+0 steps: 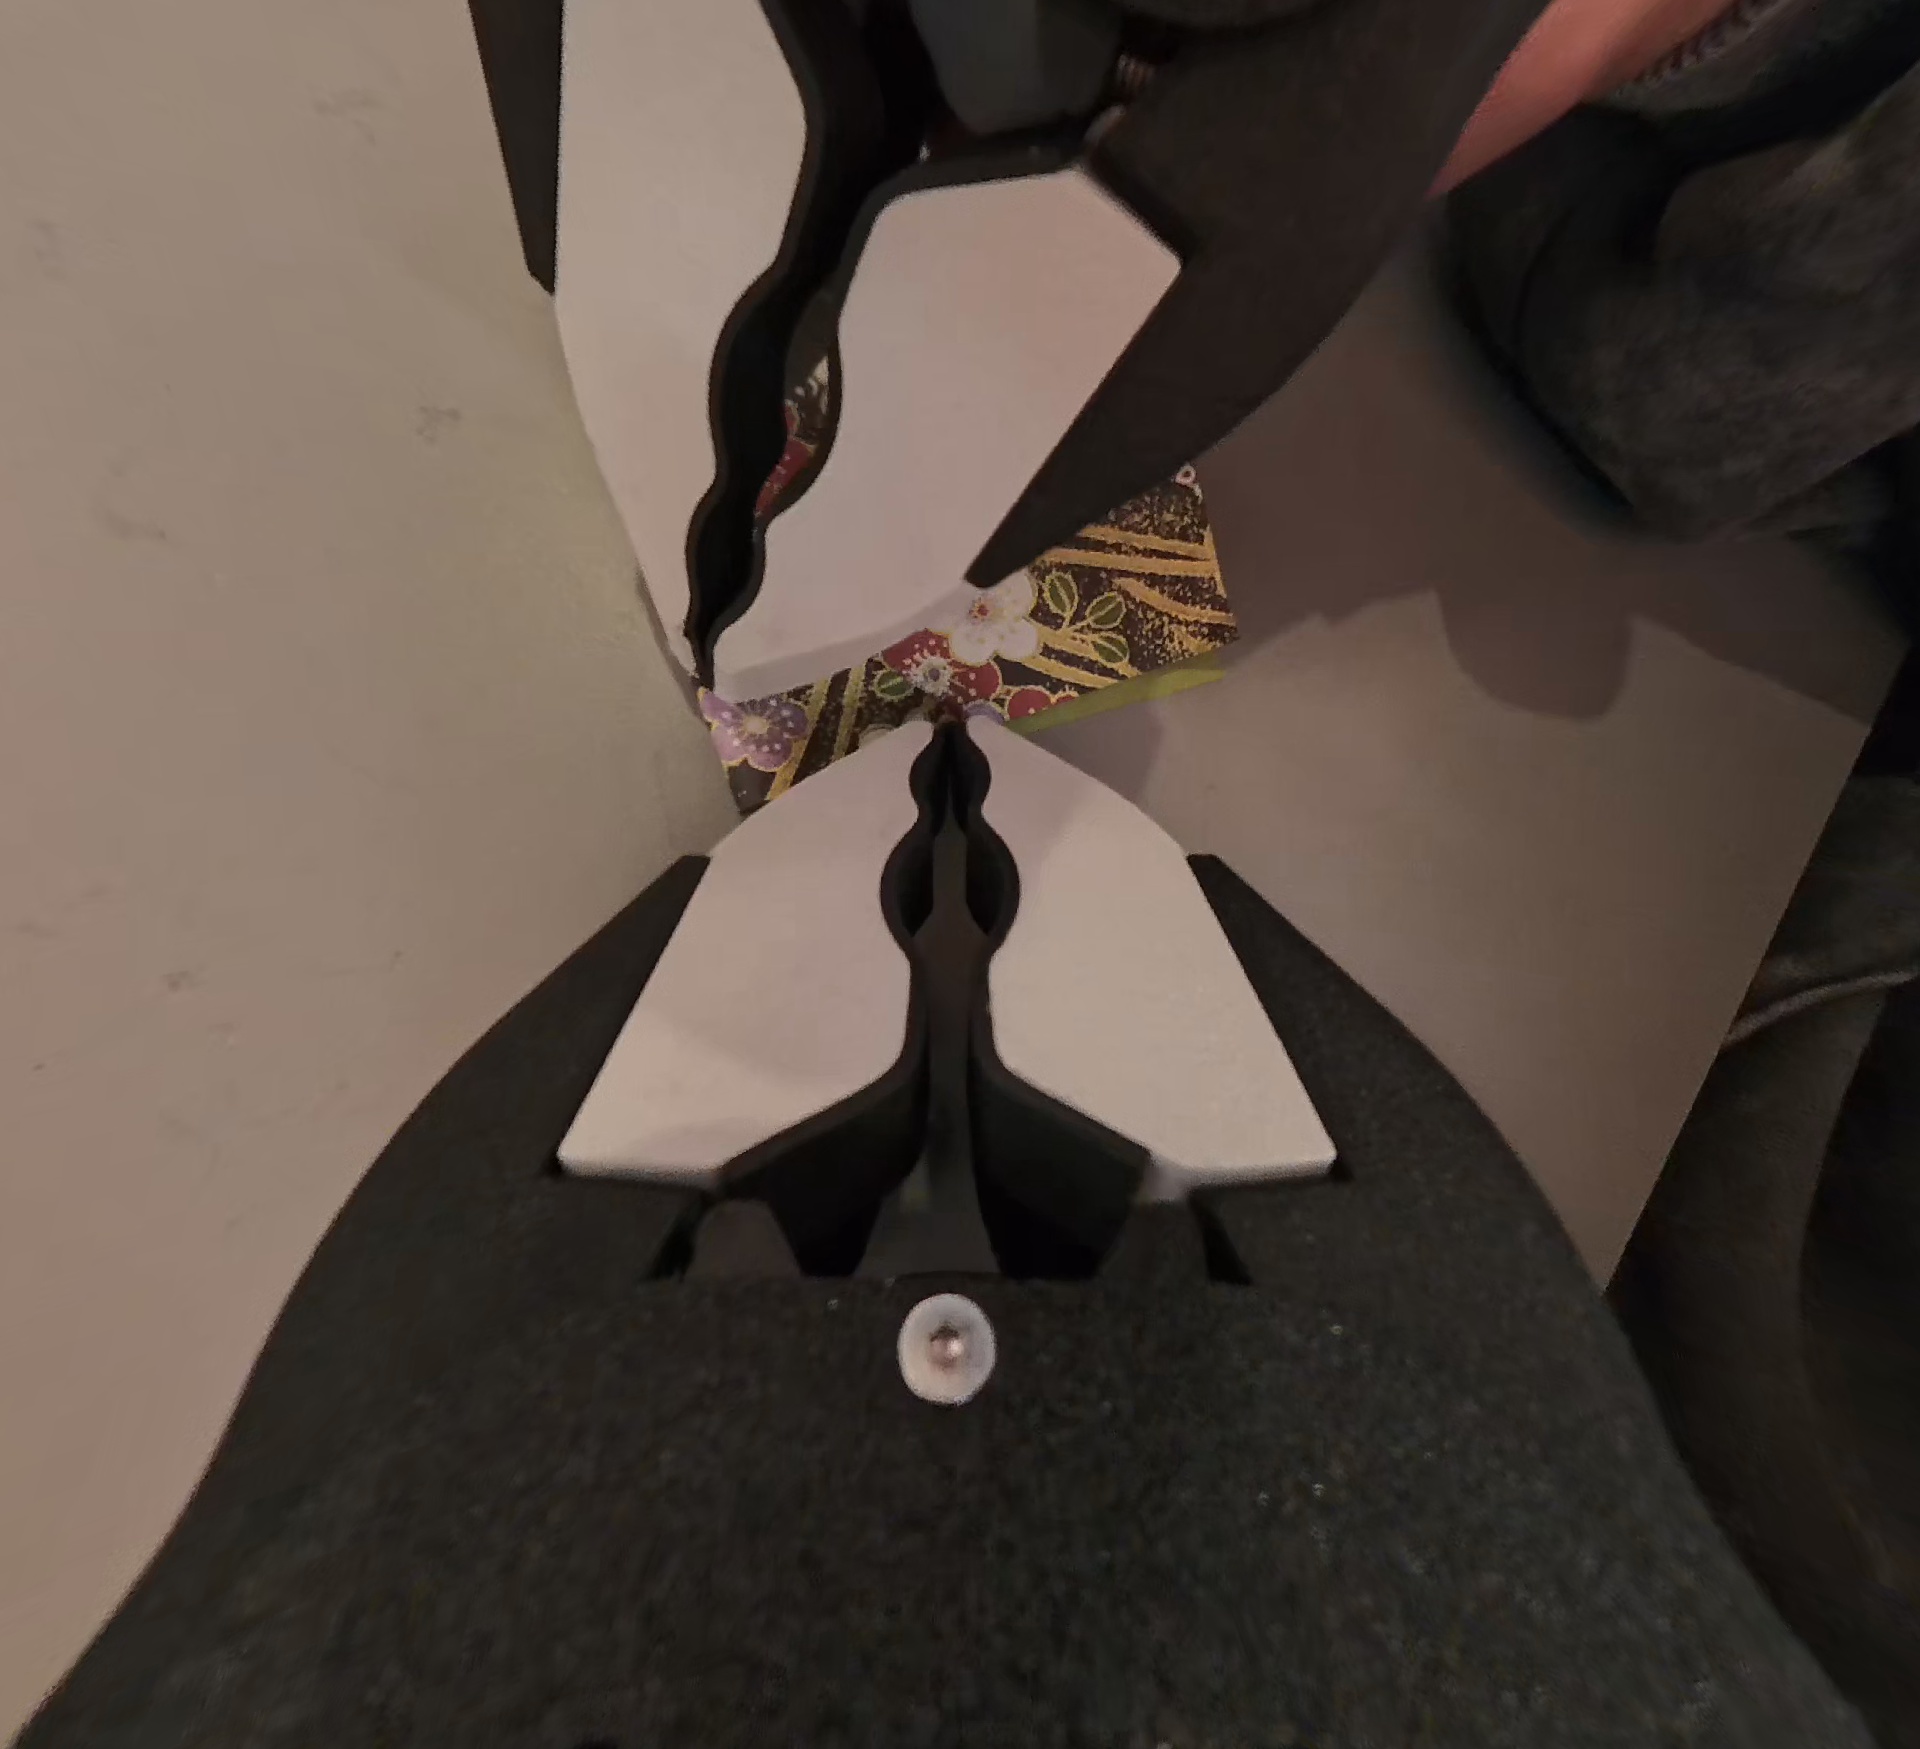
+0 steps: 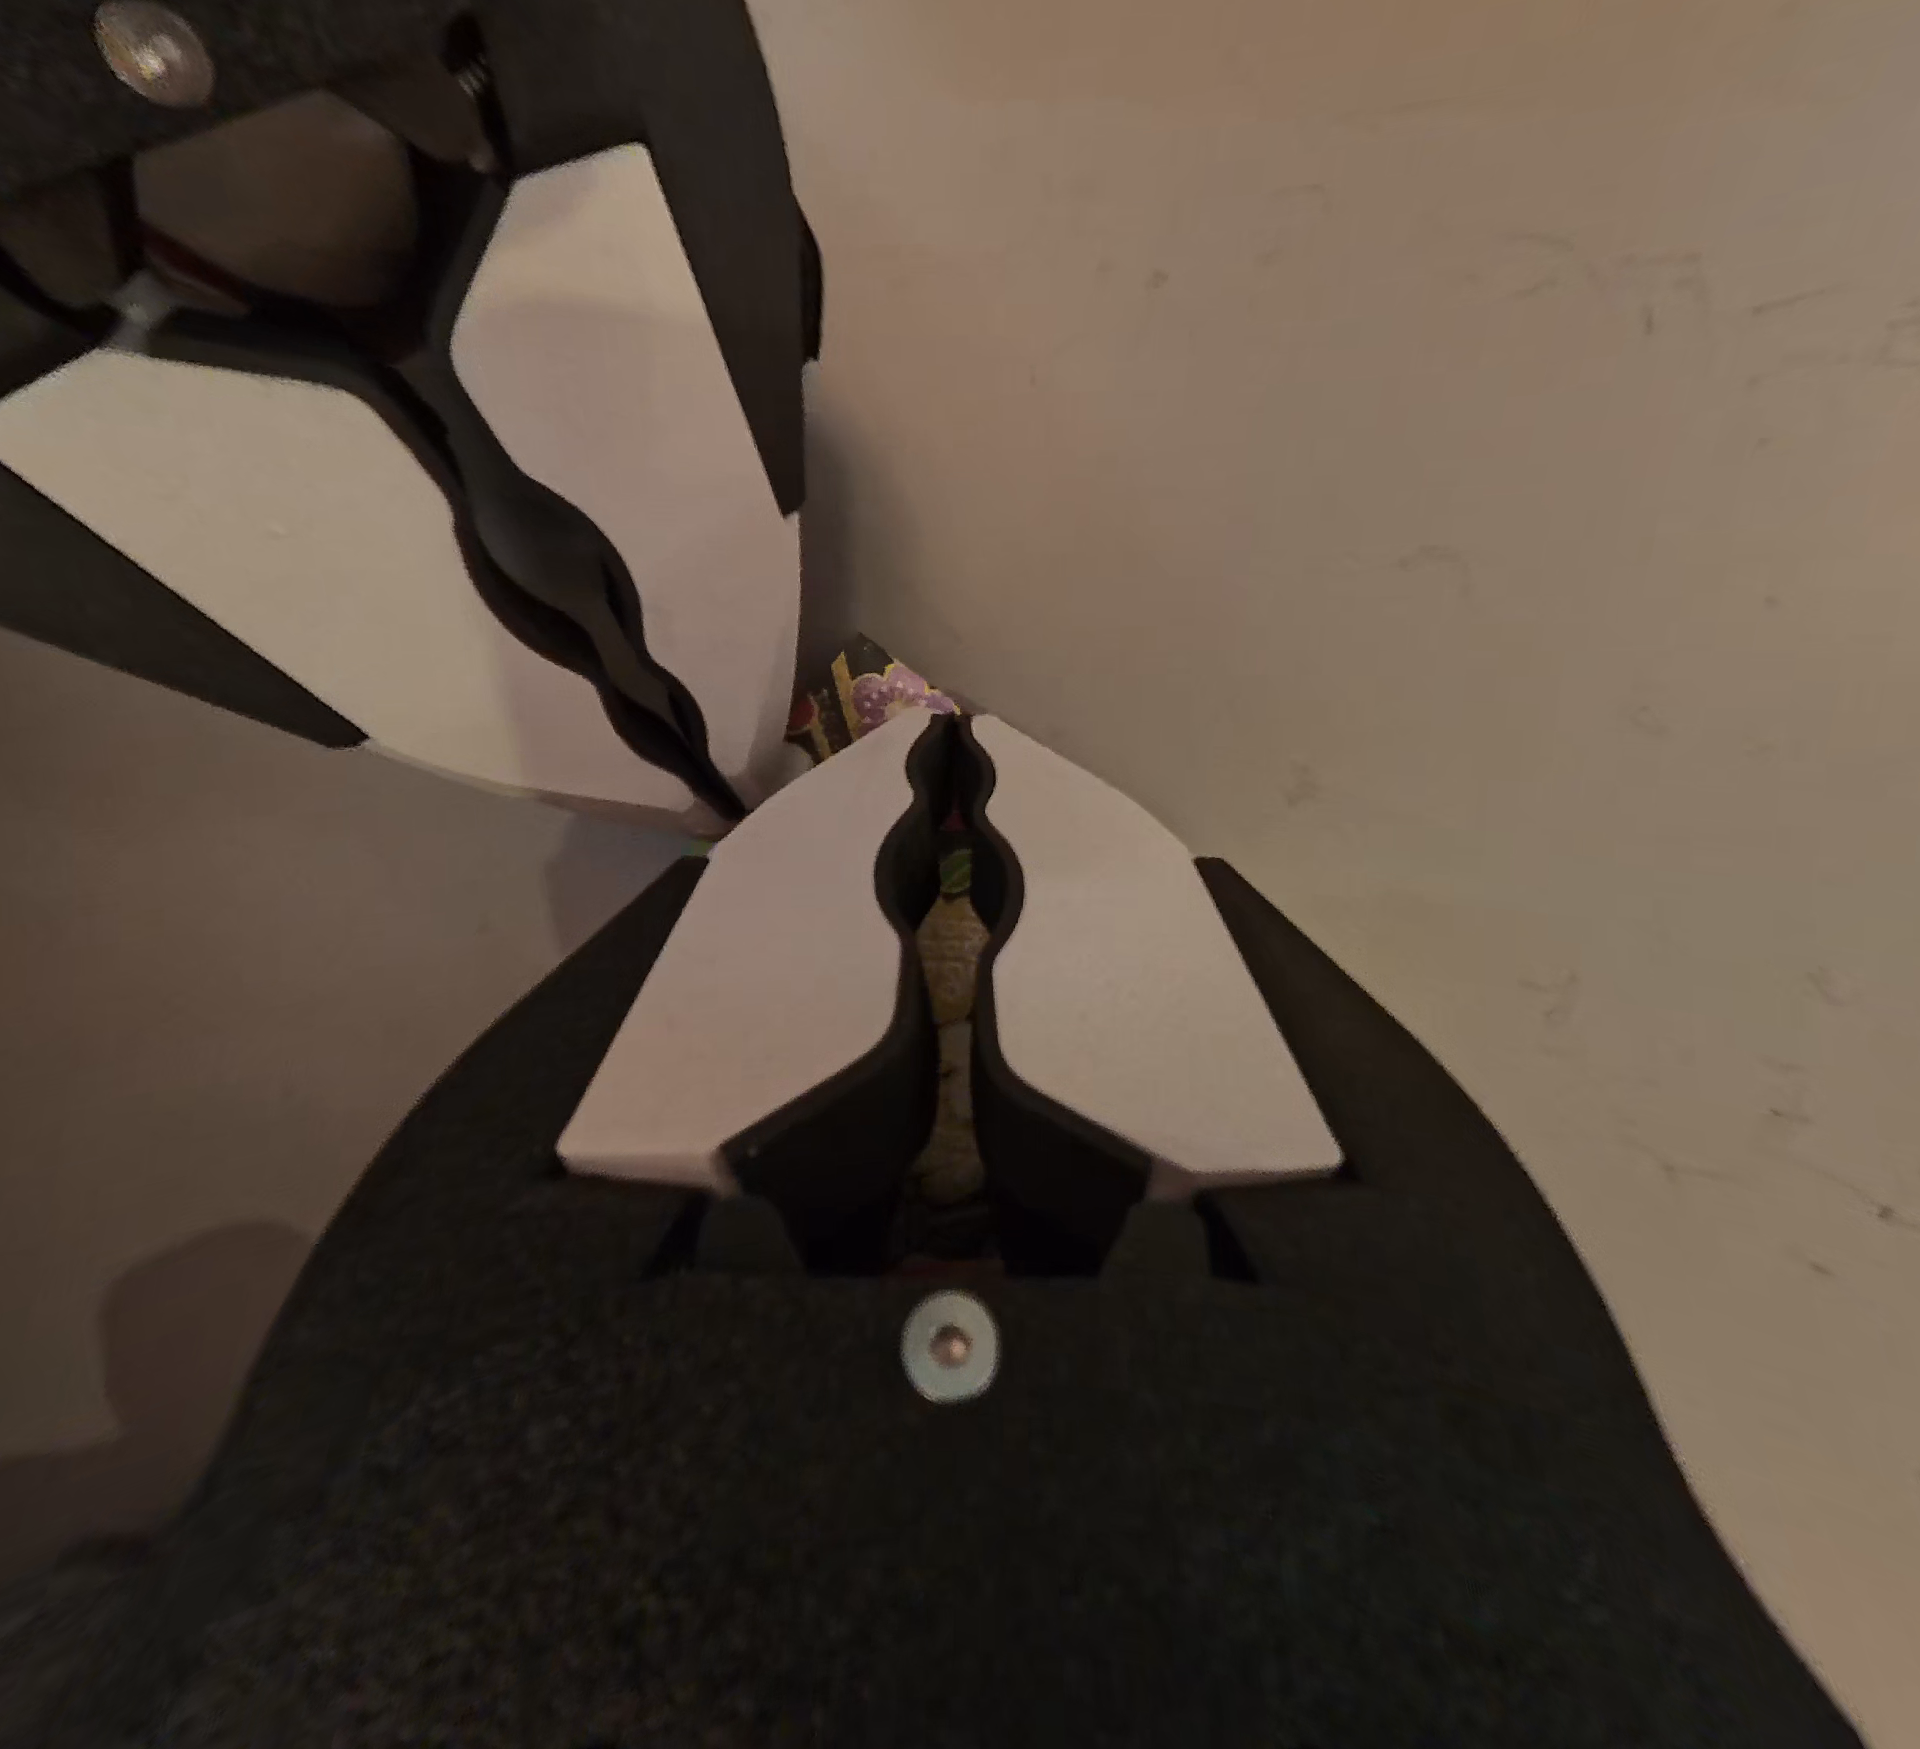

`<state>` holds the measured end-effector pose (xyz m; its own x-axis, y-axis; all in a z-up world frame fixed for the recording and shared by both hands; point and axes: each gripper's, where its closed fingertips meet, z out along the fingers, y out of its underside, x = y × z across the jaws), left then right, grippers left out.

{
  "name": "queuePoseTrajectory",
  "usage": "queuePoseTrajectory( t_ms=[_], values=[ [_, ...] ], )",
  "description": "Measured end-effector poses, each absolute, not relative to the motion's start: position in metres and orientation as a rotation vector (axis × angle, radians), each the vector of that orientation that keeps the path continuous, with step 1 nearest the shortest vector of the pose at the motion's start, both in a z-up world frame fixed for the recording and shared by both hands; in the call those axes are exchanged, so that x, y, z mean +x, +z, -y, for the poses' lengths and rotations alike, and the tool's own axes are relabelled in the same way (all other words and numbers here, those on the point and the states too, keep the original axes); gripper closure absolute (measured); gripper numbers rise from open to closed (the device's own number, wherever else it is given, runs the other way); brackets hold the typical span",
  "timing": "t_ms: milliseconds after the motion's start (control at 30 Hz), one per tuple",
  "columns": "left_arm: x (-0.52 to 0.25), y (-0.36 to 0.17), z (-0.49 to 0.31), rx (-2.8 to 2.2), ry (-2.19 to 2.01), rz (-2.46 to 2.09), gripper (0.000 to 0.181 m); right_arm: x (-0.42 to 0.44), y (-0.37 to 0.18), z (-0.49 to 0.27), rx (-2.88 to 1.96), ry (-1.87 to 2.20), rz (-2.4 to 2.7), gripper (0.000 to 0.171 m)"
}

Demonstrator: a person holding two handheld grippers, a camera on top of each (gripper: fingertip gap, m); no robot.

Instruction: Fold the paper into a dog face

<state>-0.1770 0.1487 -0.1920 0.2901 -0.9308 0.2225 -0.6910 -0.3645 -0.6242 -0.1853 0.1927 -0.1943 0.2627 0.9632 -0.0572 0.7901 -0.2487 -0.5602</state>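
Paper [image 1: 1091, 619] sits on the pale table [image 1: 260, 556], patterned side up, squeezed between both our claws. Left gripper [image 1: 943, 733] is closed tight on its near edge. Right gripper [image 2: 951, 725] is clamped over it too, paper showing between the fingers, probably so we can press a crease without slipping.

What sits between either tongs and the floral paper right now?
Nothing visible. The left tongs are shut on the dark floral-patterned origami paper, and the right tongs are shut on it too, paper showing between their fingers. Both grip it directly above the pale beige table.
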Motion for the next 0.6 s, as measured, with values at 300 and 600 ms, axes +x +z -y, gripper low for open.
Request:
queuePoseTrajectory(
  t_ms=[300,600],
  values=[
    [-0.177,-0.192,-0.149,-2.157,-0.780,-1.439,0.181,-0.182,-0.195,-0.199,-2.122,0.515,1.557,0.171],
    [-0.173,-0.192,-0.145,-2.159,-0.802,-1.446,0.181,-0.173,-0.195,-0.199,-2.126,0.445,1.572,0.171]
  ],
)
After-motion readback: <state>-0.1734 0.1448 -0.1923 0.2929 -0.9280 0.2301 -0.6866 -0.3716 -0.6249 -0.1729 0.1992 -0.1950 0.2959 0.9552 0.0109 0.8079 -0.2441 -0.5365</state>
